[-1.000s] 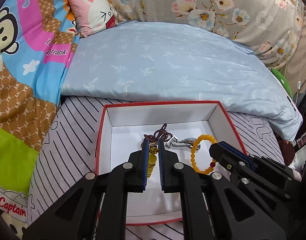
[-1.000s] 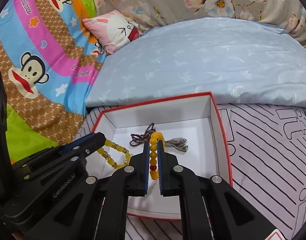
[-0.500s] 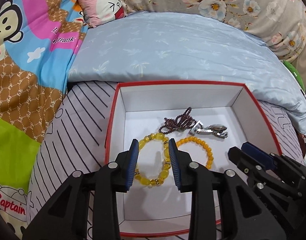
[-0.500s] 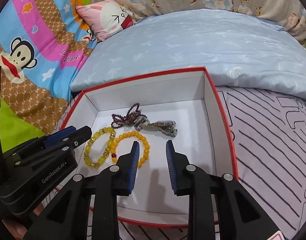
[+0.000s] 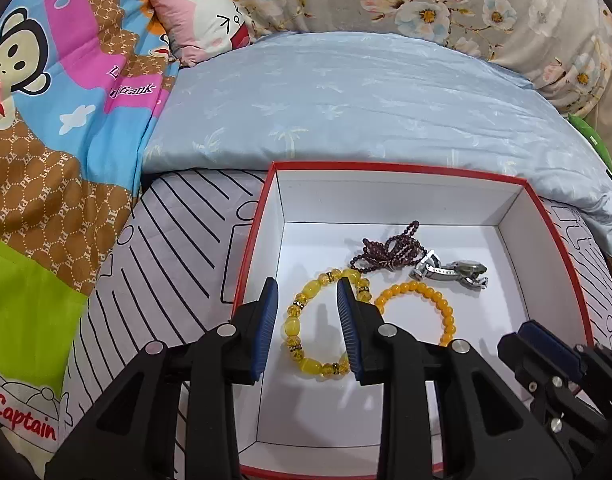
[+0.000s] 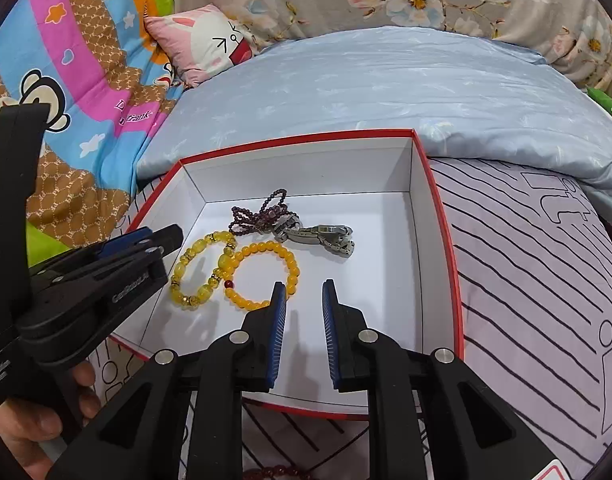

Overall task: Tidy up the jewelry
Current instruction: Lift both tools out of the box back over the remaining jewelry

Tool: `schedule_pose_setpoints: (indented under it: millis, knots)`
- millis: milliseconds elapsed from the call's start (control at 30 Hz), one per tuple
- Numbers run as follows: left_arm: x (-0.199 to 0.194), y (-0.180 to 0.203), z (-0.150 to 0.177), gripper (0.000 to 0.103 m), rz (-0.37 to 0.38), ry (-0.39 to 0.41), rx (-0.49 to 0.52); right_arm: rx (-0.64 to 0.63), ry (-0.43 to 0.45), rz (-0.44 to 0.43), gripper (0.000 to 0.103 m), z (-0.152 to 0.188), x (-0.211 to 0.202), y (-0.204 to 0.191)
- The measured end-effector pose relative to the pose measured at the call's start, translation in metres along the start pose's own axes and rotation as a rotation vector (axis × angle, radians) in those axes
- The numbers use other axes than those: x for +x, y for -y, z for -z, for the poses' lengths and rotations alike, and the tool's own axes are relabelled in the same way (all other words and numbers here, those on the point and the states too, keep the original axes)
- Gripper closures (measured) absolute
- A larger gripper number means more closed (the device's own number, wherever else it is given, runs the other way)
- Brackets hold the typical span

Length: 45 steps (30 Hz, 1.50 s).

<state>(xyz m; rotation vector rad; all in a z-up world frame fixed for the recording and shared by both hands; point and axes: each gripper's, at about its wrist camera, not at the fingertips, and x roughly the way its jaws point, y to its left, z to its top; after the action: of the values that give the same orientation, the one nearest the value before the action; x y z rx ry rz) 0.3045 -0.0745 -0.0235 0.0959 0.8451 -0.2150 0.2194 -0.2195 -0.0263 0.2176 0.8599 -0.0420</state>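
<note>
A white box with a red rim (image 5: pixel 386 166) (image 6: pixel 298 138) lies on the bed. In it are a yellow crystal bracelet (image 5: pixel 292 326) (image 6: pixel 180 270), an orange bead bracelet (image 5: pixel 426 290) (image 6: pixel 266 246), a dark purple bead string (image 5: pixel 386 252) (image 6: pixel 258 216) and a silver watch (image 5: pixel 454 270) (image 6: pixel 322 234). My left gripper (image 5: pixel 306 292) (image 6: pixel 162 240) stands open just above the yellow bracelet, its pads off the beads. My right gripper (image 6: pixel 304 290) (image 5: pixel 546 344) is open beside the orange bracelet, its jaws closing with nothing between them.
The box rests on a striped sheet (image 6: pixel 526 280). A light blue quilt (image 5: pixel 366 92) bulges behind it, with a pink rabbit pillow (image 5: pixel 210 20) and a monkey-print blanket (image 5: pixel 46 120) at the left. A hand (image 6: pixel 30 428) holds the left gripper. Dark red beads (image 6: pixel 274 472) show at the bottom edge.
Both grippers opened and let go of their bracelets, which now lie flat on the box floor. Both sank towards the box; the right one then shifted right, off the orange bracelet.
</note>
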Motion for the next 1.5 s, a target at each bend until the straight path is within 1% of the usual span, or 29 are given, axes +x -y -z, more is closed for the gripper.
schedule_pose_setpoints:
  millis: [167,267,367,500,567,633,700,800,933,1000,1067,1200,1267,1333,1500]
  knots:
    - [0.011,0.004,-0.006,0.073,0.022,-0.011,0.002,0.003,-0.013,-0.013,0.088,-0.004,0.004,-0.002]
    - [0.014,0.006,-0.007,0.073,0.004,0.003,0.011,-0.008,-0.013,-0.006,0.088,-0.004,0.005,-0.003]
    - [0.017,0.008,-0.009,0.07,-0.006,0.006,0.013,-0.015,-0.017,-0.005,0.088,-0.004,0.008,-0.005]
    - [0.018,0.008,-0.011,0.065,0.008,-0.005,-0.005,-0.004,-0.013,-0.01,0.082,-0.008,0.005,-0.004]
    - [0.014,0.003,-0.011,0.065,0.027,-0.018,-0.028,-0.001,0.001,-0.012,0.081,-0.009,-0.002,-0.004]
    - [0.005,0.0,-0.009,0.065,0.02,-0.015,-0.039,0.01,0.017,-0.021,0.081,-0.01,-0.014,-0.001]
    - [-0.005,-0.004,-0.006,0.065,0.036,-0.012,-0.049,0.016,0.032,-0.024,0.081,-0.009,-0.027,0.001]
    - [-0.03,-0.008,0.003,0.065,0.028,0.006,-0.057,0.011,0.049,-0.013,0.081,-0.002,-0.046,0.003]
    - [-0.058,-0.013,0.021,0.065,0.026,0.013,-0.06,0.006,0.044,0.004,0.081,0.017,-0.069,0.008]
    - [-0.07,-0.015,0.032,0.065,0.019,0.014,-0.055,0.0,0.044,0.025,0.081,0.03,-0.08,0.009]
    - [-0.083,-0.017,0.045,0.065,0.012,0.016,-0.054,0.006,0.035,0.029,0.08,0.044,-0.089,0.012]
    - [-0.105,-0.02,0.07,0.065,0.031,0.009,-0.07,0.017,0.011,0.032,0.08,0.072,-0.103,0.014]
    - [-0.113,-0.022,0.082,0.063,0.026,0.002,-0.073,0.021,0.0,0.031,0.08,0.084,-0.108,0.014]
    - [-0.119,-0.026,0.094,0.059,0.035,-0.009,-0.085,0.03,-0.013,0.029,0.08,0.098,-0.113,0.015]
    - [-0.129,-0.03,0.125,0.059,0.039,-0.044,-0.087,0.041,-0.04,0.036,0.08,0.126,-0.124,0.017]
